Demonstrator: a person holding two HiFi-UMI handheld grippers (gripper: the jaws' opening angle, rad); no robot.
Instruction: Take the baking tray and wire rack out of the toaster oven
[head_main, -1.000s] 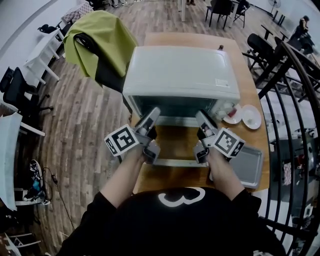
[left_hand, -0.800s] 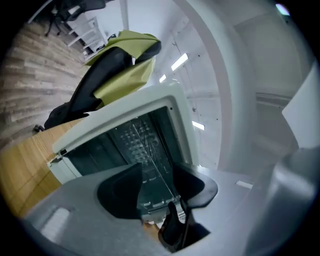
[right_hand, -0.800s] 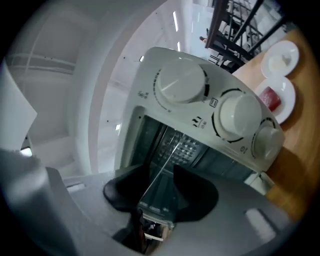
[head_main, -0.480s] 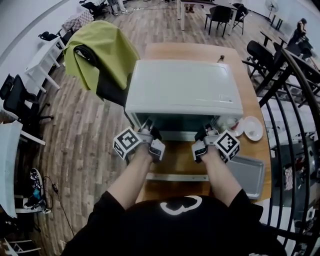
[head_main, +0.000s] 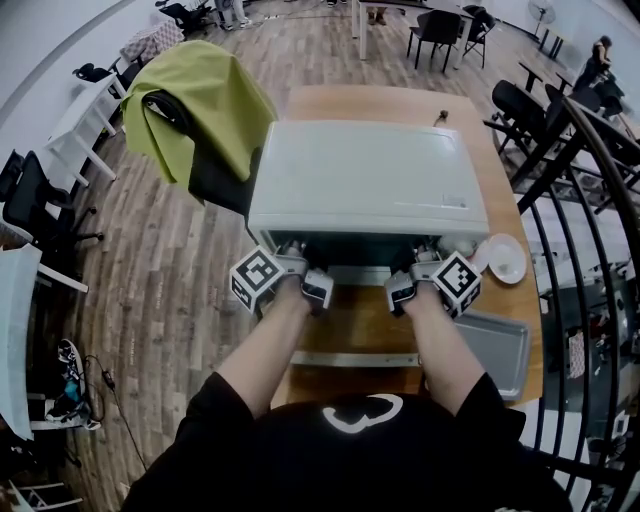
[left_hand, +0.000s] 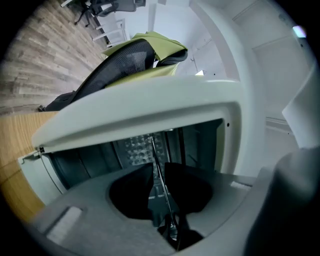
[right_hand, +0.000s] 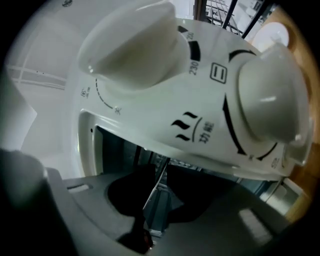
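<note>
The white toaster oven (head_main: 365, 180) stands on the wooden table with its door (head_main: 350, 325) folded down toward me. Both grippers reach level into its mouth, tips hidden under its top edge in the head view. My left gripper (head_main: 295, 255) (left_hand: 159, 172) has just been closing, and its black pads now pinch a thin wire of the rack (left_hand: 162, 175). My right gripper (head_main: 425, 258) (right_hand: 160, 172), also just closing, grips the wire rack's edge (right_hand: 156, 185) below the control panel. The grey baking tray (head_main: 495, 350) lies on the table at the front right.
Two white oven knobs (right_hand: 135, 45) (right_hand: 270, 105) loom right above the right gripper. A small white plate (head_main: 505, 260) sits beside the oven on the right. A chair draped in green cloth (head_main: 200, 100) stands left of the table. A black railing runs along the right.
Both grippers moved forward and slightly down from above the open door into the oven mouth. Their jaws narrowed onto the rack's front edge.
</note>
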